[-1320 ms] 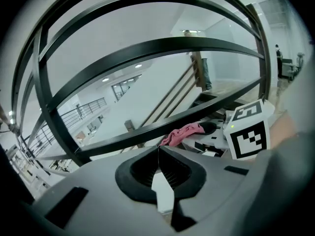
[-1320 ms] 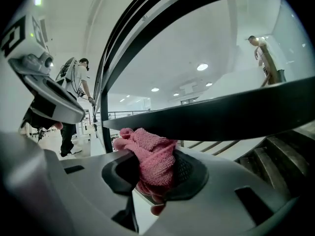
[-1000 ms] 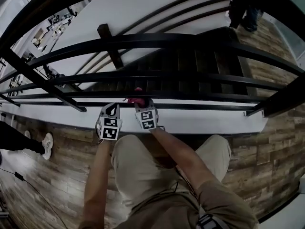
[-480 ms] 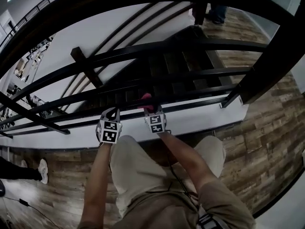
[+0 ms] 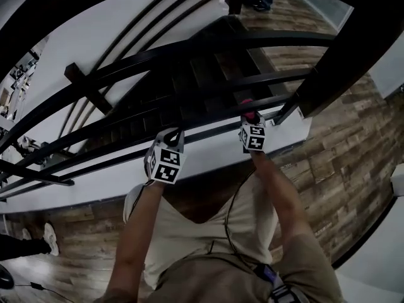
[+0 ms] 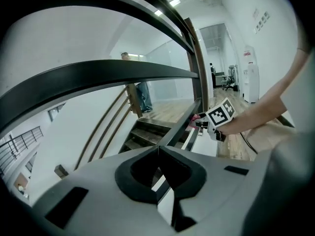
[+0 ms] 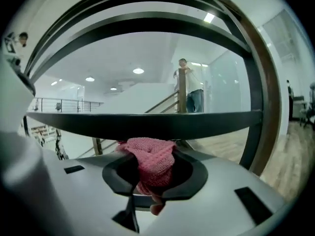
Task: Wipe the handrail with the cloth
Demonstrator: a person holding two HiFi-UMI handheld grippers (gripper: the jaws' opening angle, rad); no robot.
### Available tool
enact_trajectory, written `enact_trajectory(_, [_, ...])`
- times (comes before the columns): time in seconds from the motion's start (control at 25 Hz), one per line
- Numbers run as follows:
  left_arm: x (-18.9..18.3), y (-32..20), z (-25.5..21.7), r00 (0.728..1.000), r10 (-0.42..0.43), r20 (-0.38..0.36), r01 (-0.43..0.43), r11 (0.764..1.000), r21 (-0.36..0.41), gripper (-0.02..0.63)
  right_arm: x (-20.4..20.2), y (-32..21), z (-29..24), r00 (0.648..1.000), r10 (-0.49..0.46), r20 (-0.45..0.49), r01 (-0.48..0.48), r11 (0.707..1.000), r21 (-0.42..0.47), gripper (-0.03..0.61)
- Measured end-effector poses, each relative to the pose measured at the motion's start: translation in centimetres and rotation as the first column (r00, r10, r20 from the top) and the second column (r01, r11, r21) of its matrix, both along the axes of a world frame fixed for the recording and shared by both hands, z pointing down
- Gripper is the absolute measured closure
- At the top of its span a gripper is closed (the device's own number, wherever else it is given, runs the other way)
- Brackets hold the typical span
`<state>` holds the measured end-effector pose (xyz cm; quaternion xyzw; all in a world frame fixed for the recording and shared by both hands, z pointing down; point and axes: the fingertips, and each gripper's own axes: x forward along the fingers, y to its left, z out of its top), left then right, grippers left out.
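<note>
- The pink cloth (image 7: pixel 150 159), of a coarse knitted texture, is gripped in a bunch by the right gripper (image 7: pixel 152 173).
- The top of the cloth is pressed against the rail (image 7: pixel 147 123), a flat, smooth, dark bar.
- The left gripper (image 6: pixel 158 173) is closed, and nothing is held between its black curved pads.
- A floor (image 5: pixel 353 144) of grained wooden planks is seen below.

This is an upper landing in an open, office-like building. Black railings (image 5: pixel 271 41) guard a staircase (image 5: pixel 202 74) that drops away at twelve o'clock, with a wood-plank floor (image 5: pixel 341 150) at four o'clock. White walls, recessed ceiling lights (image 7: pixel 138 71), a glass partition (image 6: pixel 157 90) and office chairs (image 6: pixel 229 80) lie beyond.
</note>
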<state>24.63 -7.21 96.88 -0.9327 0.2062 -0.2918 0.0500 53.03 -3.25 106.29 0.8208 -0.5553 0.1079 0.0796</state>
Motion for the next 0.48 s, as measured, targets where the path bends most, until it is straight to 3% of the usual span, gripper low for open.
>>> enact_trajectory(0.16, [2.0, 0.7, 0.0, 0.999, 0.030, -0.017, -0.030, 1.000, -0.009, 0.595, 5.3, 2.0, 0.1, 0.997, 0.068, -0.023, -0.069, 0.997, -0.039, 0.463])
enact_trajectory(0.48, [1.6, 0.2, 0.3, 0.999, 0.031, -0.008, -0.031, 1.000, 0.000, 0.595, 17.4, 6.2, -0.1, 0.973, 0.217, -0.083, -0.227, 0.962, -0.150, 0.463])
